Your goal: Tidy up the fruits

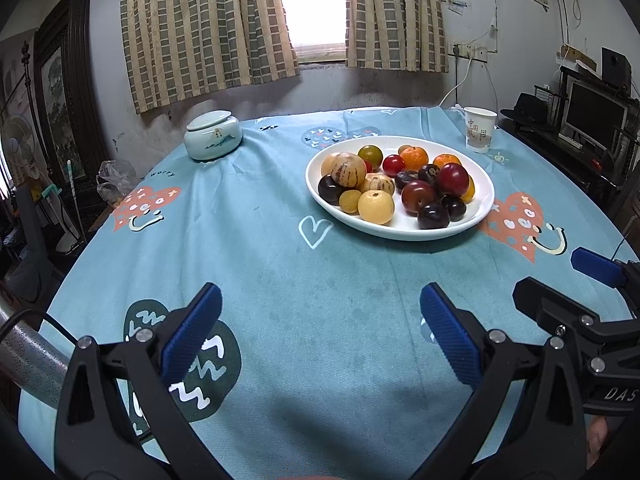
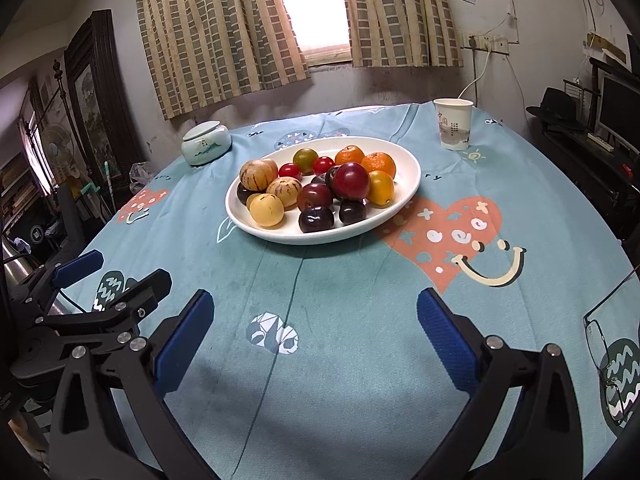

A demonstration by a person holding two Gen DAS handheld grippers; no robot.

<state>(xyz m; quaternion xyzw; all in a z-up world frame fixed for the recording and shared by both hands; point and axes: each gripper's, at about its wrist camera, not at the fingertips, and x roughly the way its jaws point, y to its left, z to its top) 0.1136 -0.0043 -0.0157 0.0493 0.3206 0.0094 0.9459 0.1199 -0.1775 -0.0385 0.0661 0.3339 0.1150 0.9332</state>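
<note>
Both of my grippers hang low over the blue tablecloth (image 1: 280, 264), side by side, and neither holds anything: my left gripper (image 1: 320, 320) has its blue-padded fingers spread wide, and my right gripper (image 2: 312, 320) stands just as wide, with bare cloth showing between the pads. All the fruit I can see lies heaped together in the white plate (image 2: 408, 188) ahead of me, nothing loose on the cloth; that would suit a sorting already finished as well as one yet to be made, and I cannot tell which. The dark plums (image 2: 316, 219) at the near rim are smooth and glossy, so I judge them slippery and easily bruised; I would close across the widest part, gently, from above. The little red tomatoes (image 2: 289, 169) look thin-skinned and likely to burst under a hard pinch. The oranges (image 2: 379, 162) at the back seem firmer, their dimpled peel giving the pads grip. The striped pale fruit (image 2: 256, 175) is big and probably heavy, needing almost my full spread. A paper cup (image 2: 454, 124) and a lidded ceramic jar (image 2: 206, 142) stand well apart from the plate.
</note>
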